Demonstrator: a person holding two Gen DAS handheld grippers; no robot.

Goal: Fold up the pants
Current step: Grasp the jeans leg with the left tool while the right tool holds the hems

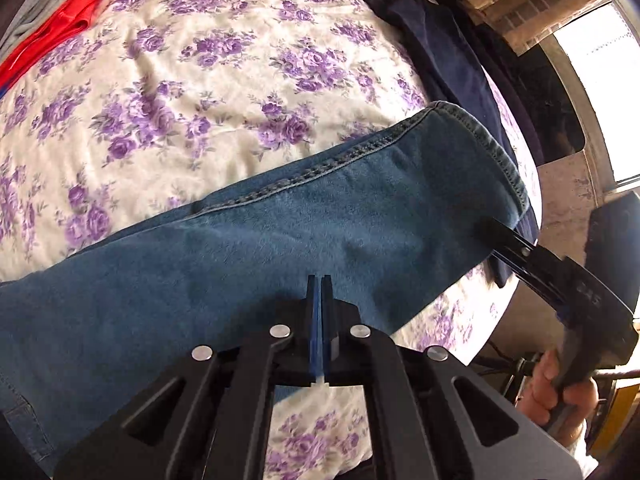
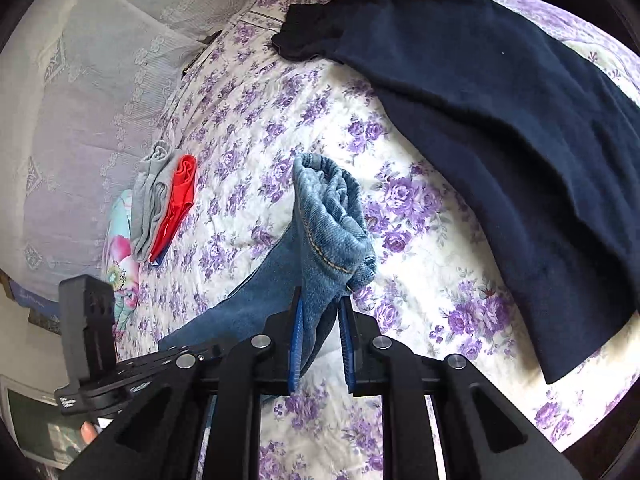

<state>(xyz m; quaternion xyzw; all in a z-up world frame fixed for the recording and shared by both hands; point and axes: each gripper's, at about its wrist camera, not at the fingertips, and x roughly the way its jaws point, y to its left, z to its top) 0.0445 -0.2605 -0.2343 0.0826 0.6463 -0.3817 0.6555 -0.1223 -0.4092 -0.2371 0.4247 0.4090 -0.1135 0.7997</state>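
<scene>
Jeans (image 1: 280, 216) lifted off the floral bed (image 1: 160, 92), leg stretched between my two tools. Left hand-held gripper (image 1: 319, 284) pinched tight on the leg's edge; right hand-held gripper (image 2: 322, 304) clamps the bunched hem. Mid-fold, I think. Next I'd carry the hem over toward the waist, keeping both grips. Dark garment (image 2: 500, 120) lies beside.

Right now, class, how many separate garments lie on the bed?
4: jeans held in both grippers at the middle; dark blue garment at the right; grey and red folded pieces at the left. More may be hidden.
</scene>
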